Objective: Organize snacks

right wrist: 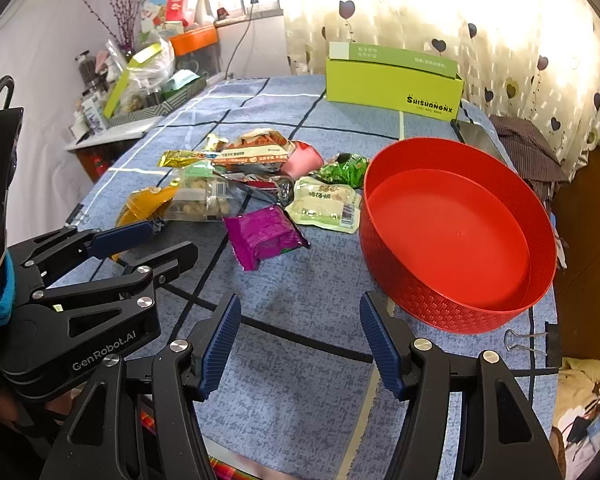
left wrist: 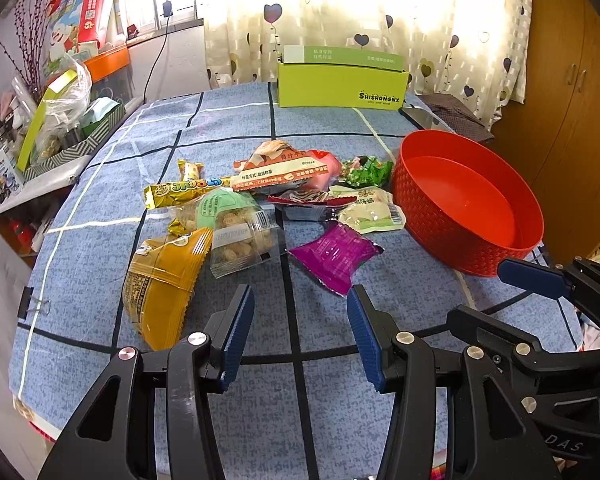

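Note:
A heap of snack packets lies mid-table on the blue checked cloth: a purple packet (left wrist: 334, 256) (right wrist: 264, 236) nearest, a yellow bag (left wrist: 164, 280) (right wrist: 144, 204), a clear pack of puffs (left wrist: 236, 232) (right wrist: 202, 200), a pale green packet (left wrist: 372, 212) (right wrist: 326, 204) and several more behind. To their right stands an empty red round basket (left wrist: 472, 256) (right wrist: 440, 308). My left gripper (left wrist: 300, 294) hangs open over bare cloth just short of the purple packet. My right gripper (right wrist: 300, 300) is open too, nothing between its fingers, near the basket's front left.
A lime green box (left wrist: 340, 84) (right wrist: 392, 84) stands at the table's far edge. A cluttered side shelf (left wrist: 60, 120) flanks the left. Binder clips (right wrist: 528, 342) (left wrist: 32, 304) pin the cloth at the edges. A phone (right wrist: 476, 136) lies behind the basket.

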